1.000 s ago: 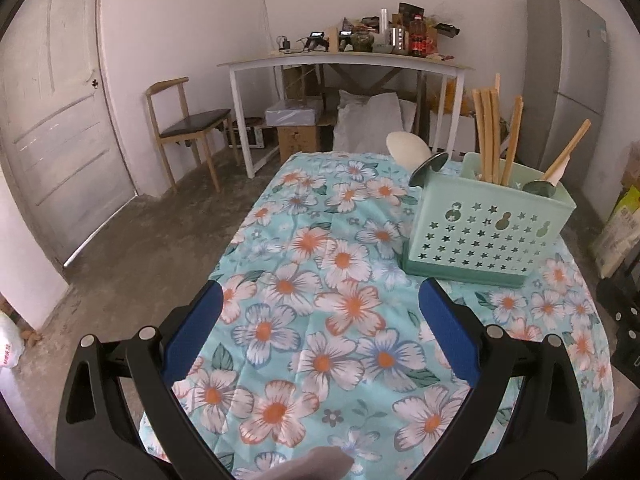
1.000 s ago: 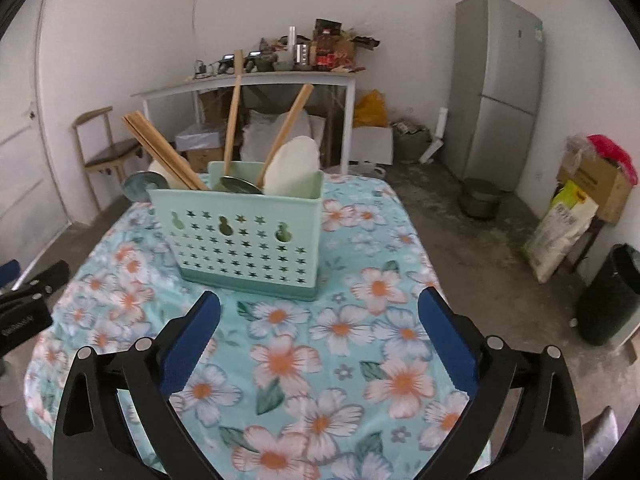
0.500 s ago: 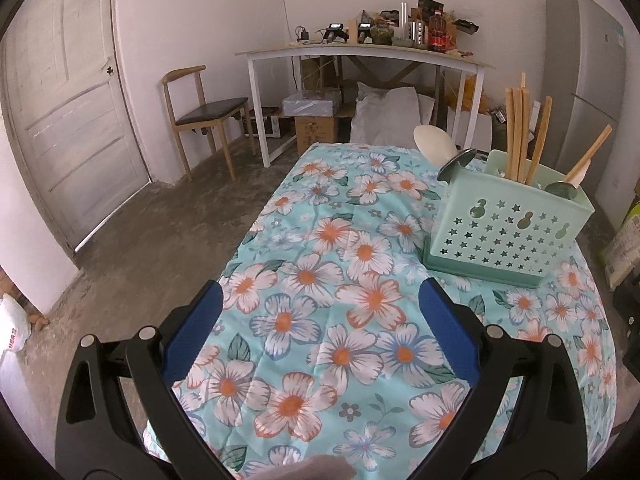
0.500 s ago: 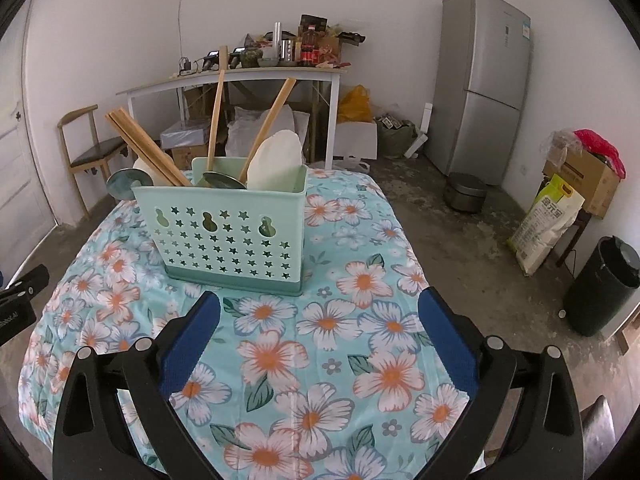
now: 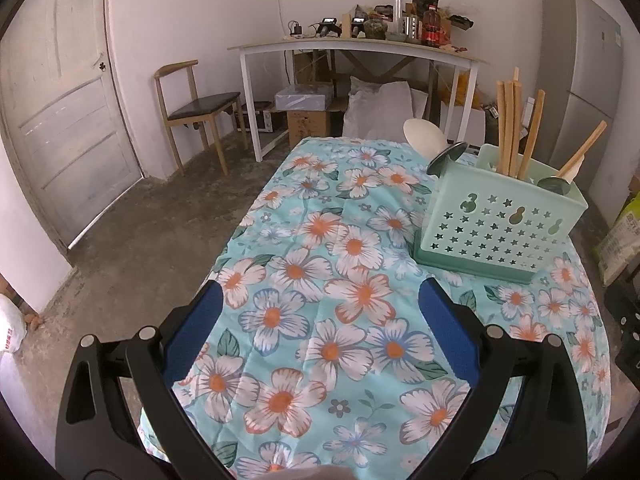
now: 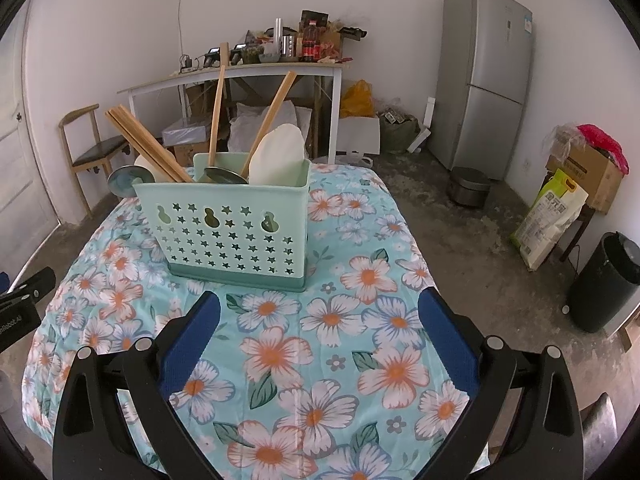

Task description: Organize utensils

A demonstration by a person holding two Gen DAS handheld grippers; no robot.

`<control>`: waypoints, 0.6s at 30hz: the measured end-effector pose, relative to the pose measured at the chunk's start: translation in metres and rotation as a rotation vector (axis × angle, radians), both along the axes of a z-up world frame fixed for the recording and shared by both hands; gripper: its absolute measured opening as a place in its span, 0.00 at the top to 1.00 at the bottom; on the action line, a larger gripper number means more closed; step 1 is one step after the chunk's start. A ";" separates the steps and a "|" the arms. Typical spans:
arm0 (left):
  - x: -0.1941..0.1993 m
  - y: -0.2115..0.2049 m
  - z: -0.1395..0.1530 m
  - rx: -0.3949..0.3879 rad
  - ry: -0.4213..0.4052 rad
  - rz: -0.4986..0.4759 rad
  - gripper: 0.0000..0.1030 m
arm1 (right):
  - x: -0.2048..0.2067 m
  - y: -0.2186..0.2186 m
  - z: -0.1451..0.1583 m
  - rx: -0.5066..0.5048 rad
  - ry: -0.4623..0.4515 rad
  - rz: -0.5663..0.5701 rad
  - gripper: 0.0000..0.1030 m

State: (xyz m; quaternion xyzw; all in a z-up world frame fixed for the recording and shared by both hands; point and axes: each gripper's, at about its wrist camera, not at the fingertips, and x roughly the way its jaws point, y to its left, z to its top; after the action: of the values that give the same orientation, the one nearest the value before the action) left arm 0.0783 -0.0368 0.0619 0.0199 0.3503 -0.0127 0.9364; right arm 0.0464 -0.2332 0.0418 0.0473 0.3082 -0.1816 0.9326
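Observation:
A mint green utensil caddy (image 5: pixel 500 228) (image 6: pixel 232 232) with star cutouts stands on the floral tablecloth (image 5: pixel 344 320). It holds wooden chopsticks (image 5: pixel 508 128) (image 6: pixel 148 148), metal ladles with wooden handles (image 6: pixel 224 176) and a white rice paddle (image 6: pixel 280 156). Another white spoon (image 5: pixel 424 138) and a ladle bowl (image 5: pixel 446 158) stick out on its far left side. My left gripper (image 5: pixel 320 296) is open and empty, well back from the caddy. My right gripper (image 6: pixel 320 300) is open and empty, just in front of the caddy.
Behind the table stand a white work table (image 5: pixel 360 48) with clutter, a wooden chair (image 5: pixel 192 112), a door (image 5: pixel 52 120) and a grey fridge (image 6: pixel 484 80). A black bin (image 6: pixel 604 280), a rice sack (image 6: pixel 552 216) and boxes stand on the right.
Both grippers have drawn back and up from the caddy, which looks smaller and farther away. Both stay open and empty.

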 end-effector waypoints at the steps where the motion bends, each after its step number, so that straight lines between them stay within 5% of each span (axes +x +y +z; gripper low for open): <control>1: 0.000 0.000 0.000 -0.001 0.000 0.001 0.08 | 0.000 0.000 0.000 0.001 0.000 0.000 0.06; 18: 0.002 0.000 -0.003 -0.007 0.019 -0.001 0.08 | 0.001 0.000 -0.001 0.011 0.010 0.005 0.06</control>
State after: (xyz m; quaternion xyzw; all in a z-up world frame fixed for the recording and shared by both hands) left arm 0.0806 -0.0369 0.0584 0.0165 0.3593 -0.0148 0.9330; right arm 0.0472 -0.2328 0.0405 0.0507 0.3139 -0.1778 0.9313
